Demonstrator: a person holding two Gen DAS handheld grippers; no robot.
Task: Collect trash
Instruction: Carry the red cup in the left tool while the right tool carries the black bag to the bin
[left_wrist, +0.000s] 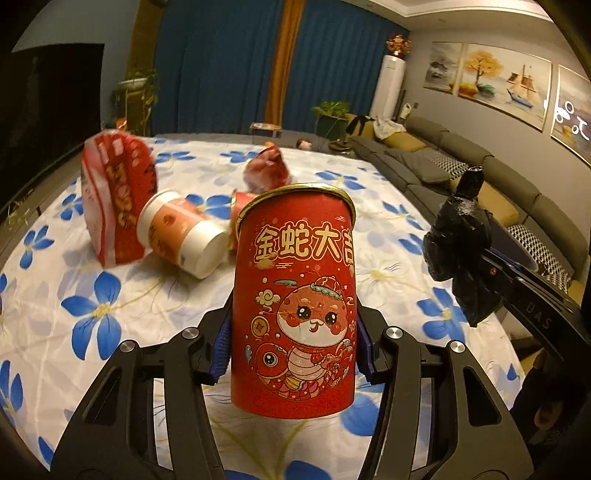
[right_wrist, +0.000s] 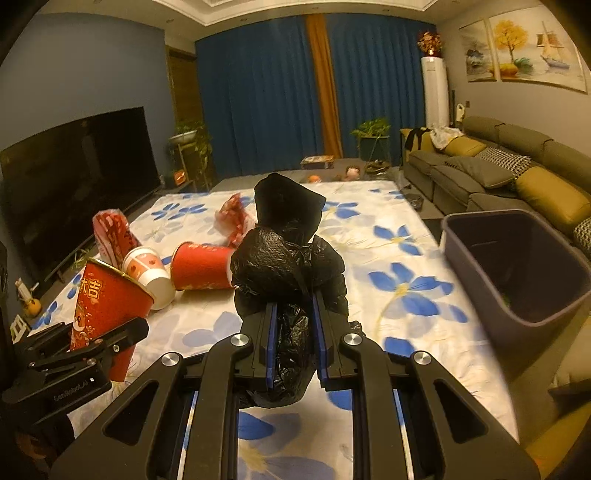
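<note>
Trash in hand: left tool (left_wrist: 293, 345) clamps upright red can (left_wrist: 295, 295), right tool (right_wrist: 294, 343) pinches black bag (right_wrist: 286, 258), both above the floral sheet (right_wrist: 388, 258); carry level to grey bin (right_wrist: 476, 273) at the sheet's right edge, release over opening.

Upright red snake-print cup (left_wrist: 295, 299) and crumpled black bag (right_wrist: 288, 266), both held aloft.

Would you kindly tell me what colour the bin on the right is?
The bin is a muted grey-purple, seen best in the right wrist view.
</note>
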